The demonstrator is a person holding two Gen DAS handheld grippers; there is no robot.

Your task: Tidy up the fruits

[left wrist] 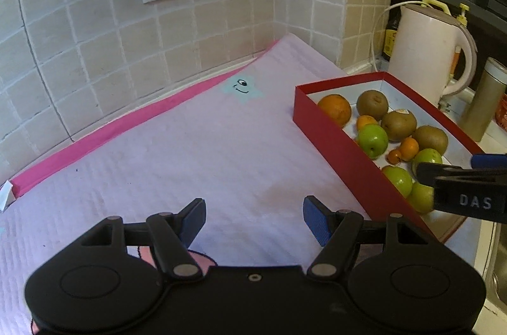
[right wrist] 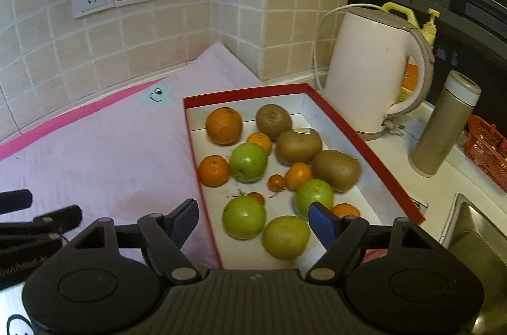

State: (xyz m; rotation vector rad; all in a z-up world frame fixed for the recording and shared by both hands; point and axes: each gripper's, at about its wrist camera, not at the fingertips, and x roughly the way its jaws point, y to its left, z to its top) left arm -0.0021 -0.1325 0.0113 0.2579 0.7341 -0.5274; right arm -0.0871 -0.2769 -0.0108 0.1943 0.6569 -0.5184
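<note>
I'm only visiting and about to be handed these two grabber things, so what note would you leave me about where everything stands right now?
Left gripper: fingers apart, holding nothing, over the pink mat.
Right gripper: fingers apart, holding nothing, over the near end of the red box.
Fruit: the oranges, kiwis and green apples all lie mixed in the box; none on the mat.
Done: no sorting visible.
Left: group the fruits by kind.

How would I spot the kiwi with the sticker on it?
Find the white kettle on the counter; just in front of it lies a shallow red box of fruit. Three brown kiwis run along its kettle side, and the sticker kiwi is the middle one, alone bearing a small pale label on top.
</note>
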